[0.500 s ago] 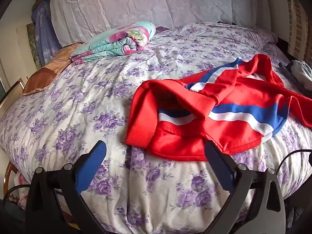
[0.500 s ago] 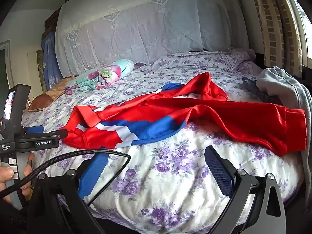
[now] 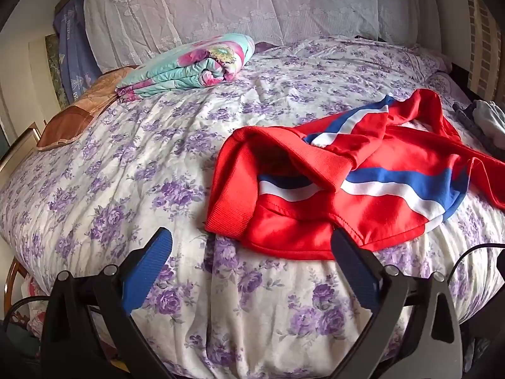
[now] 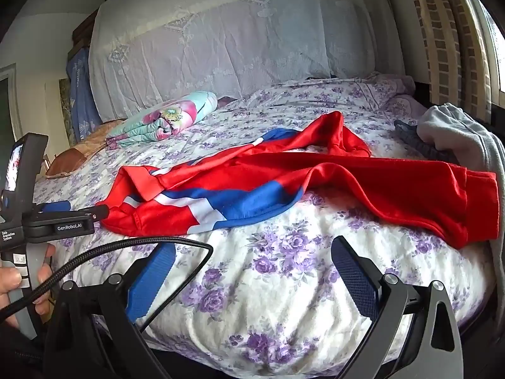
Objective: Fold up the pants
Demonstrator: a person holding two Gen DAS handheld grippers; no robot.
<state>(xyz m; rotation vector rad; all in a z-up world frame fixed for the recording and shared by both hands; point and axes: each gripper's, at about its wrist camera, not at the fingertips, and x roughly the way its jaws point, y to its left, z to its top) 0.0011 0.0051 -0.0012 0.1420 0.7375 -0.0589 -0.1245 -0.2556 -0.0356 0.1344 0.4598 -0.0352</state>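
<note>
Red pants point(image 3: 363, 170) with blue and white stripes lie crumpled on the bed, waistband toward the front left. In the right wrist view the pants point(image 4: 284, 183) stretch across, one leg's cuff reaching the right edge. My left gripper point(image 3: 251, 246) is open and empty, just short of the waistband's near edge. My right gripper point(image 4: 252, 255) is open and empty above the near sheet, in front of the pants. The left gripper's body point(image 4: 63, 218) shows at the left of the right wrist view, held by a hand.
The bed point(image 3: 126, 173) has a white sheet with purple flowers. A folded floral quilt point(image 3: 189, 66) and a brown pillow point(image 3: 75, 117) lie at the back left. Grey clothes point(image 4: 457, 132) lie at the right edge. A black cable point(image 4: 157, 243) loops before the right gripper.
Both grippers have hardly moved; the views have shifted only slightly. The pants lie as before.
</note>
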